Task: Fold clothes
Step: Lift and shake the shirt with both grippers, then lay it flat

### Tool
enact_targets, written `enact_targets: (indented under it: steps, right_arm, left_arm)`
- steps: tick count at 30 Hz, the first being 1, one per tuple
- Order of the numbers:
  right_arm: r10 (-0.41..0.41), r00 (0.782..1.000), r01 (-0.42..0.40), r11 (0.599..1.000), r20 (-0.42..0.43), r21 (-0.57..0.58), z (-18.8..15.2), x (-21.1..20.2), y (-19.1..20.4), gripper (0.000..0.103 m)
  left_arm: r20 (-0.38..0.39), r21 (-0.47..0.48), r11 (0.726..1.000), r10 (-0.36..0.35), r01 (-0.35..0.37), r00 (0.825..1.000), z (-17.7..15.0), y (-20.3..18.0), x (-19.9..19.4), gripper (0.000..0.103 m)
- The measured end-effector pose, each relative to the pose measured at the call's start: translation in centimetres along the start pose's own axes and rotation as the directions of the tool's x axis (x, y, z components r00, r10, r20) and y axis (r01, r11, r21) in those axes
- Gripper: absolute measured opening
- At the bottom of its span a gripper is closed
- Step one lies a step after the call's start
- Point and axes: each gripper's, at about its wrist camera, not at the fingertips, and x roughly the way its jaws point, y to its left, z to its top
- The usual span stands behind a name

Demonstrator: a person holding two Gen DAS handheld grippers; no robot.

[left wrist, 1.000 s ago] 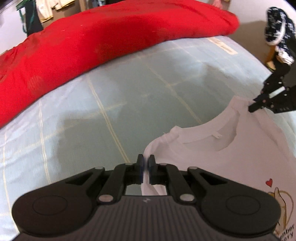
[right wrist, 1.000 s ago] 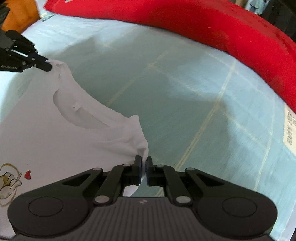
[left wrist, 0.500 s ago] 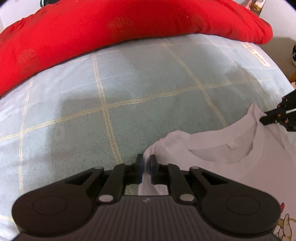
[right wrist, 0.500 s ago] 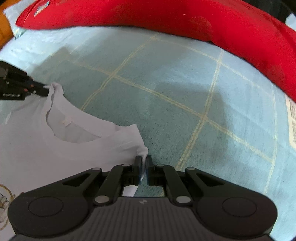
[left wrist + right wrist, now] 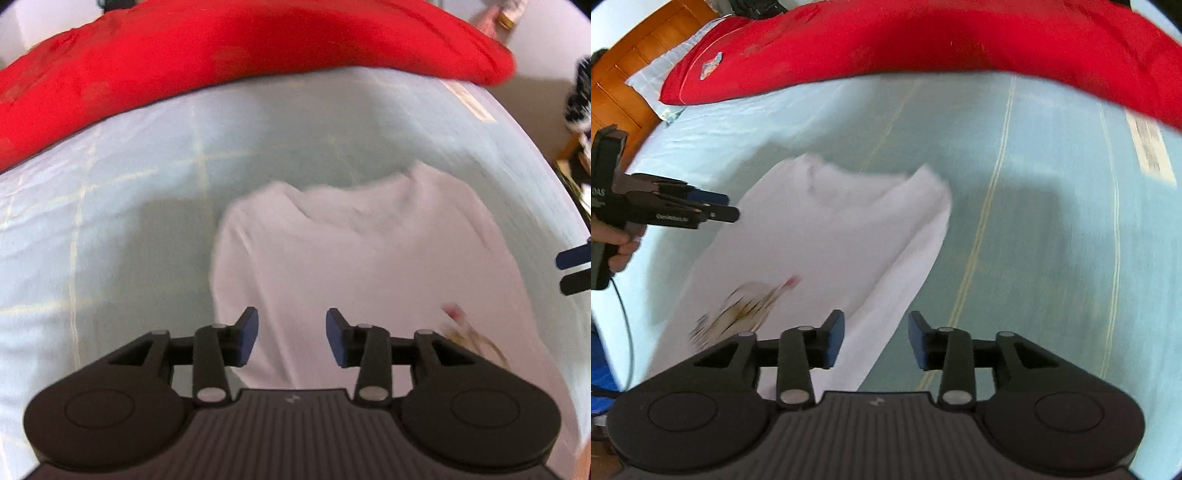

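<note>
- Your left gripper (image 5: 291, 339) hangs over the near left part of the white T-shirt (image 5: 369, 266); its jaws are opening, about halfway apart, and the blue pads (image 5: 246, 338) press on nothing, with cloth only seen below the gap
- Your right gripper (image 5: 875, 339) hangs over the shirt's near right edge; its jaws are opening too, about halfway, with nothing gripped
- The white T-shirt lies flat on the pale blue checked bedsheet (image 5: 110, 221), collar at the far end, printed picture (image 5: 746, 306) near you
- A red quilt (image 5: 240, 55) lies along the far side of the bed
- In the right wrist view your left hand (image 5: 618, 240) grips its tool at the left edge
</note>
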Motion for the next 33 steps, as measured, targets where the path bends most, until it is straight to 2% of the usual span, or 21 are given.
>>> enact_targets:
  steps: [2,5,10,12,13,14,16,20,23,29,33]
  right_arm:
    - [0.017,1.0,-0.016,0.999,-0.019,0.03,-1.9,-0.8,1.2,0.052]
    - [0.063,0.996,-0.056,0.991,-0.058,0.124,-4.7,-0.8,2.7,0.053]
    - [0.066,0.99,-0.039,0.977,-0.124,0.21,-8.7,1.1,5.3,0.053]
    - [0.03,0.988,0.0,0.981,-0.149,0.195,-9.6,2.0,6.4,0.049]
    - [0.0,0.986,0.03,0.983,-0.165,0.179,-10.0,2.6,6.8,0.042]
    - [-0.009,0.985,0.04,0.983,-0.173,0.181,-10.2,2.9,6.9,0.028]
    - [-0.008,0.983,0.045,0.979,-0.183,0.198,-10.5,3.3,6.8,0.009]
    - [-0.031,0.986,0.062,0.98,-0.164,0.187,-10.0,2.7,6.2,0.007]
    - [-0.112,0.982,0.134,0.981,-0.149,0.143,-9.1,2.1,5.1,0.007]
    - [-0.242,0.963,0.256,0.959,-0.122,0.119,-6.9,1.7,0.7,0.007]
    - [-0.264,0.957,0.279,0.952,-0.119,0.13,-5.2,2.3,-2.5,0.008]
  left_arm:
    - [-0.003,0.004,1.0,-0.005,0.005,1.0,-1.2,-1.5,-1.5,0.046]
    - [0.001,-0.022,1.0,-0.004,0.004,1.0,-2.7,-3.3,-3.4,0.051]
    - [0.024,-0.034,0.998,0.056,-0.055,0.998,-4.6,-5.4,-4.8,0.053]
    - [0.033,-0.039,0.997,0.066,-0.065,0.997,-5.1,-6.0,-5.1,0.053]
    - [0.035,-0.049,0.997,0.062,-0.061,0.997,-5.2,-6.1,-5.1,0.053]
    - [0.034,-0.061,0.997,0.056,-0.053,0.998,-5.3,-6.1,-5.1,0.053]
    - [0.032,-0.076,0.996,0.04,-0.038,0.999,-5.4,-6.1,-5.1,0.053]
    - [0.037,-0.052,0.997,0.06,-0.058,0.998,-5.3,-6.4,-5.3,0.053]
    - [0.032,-0.062,0.995,0.074,-0.072,0.997,-5.4,-6.0,-5.3,0.053]
    - [0.023,-0.081,0.993,0.083,-0.081,0.996,-5.6,-5.4,-5.0,0.054]
    - [0.009,-0.094,0.992,0.091,-0.09,0.996,-5.6,-5.0,-4.5,0.054]
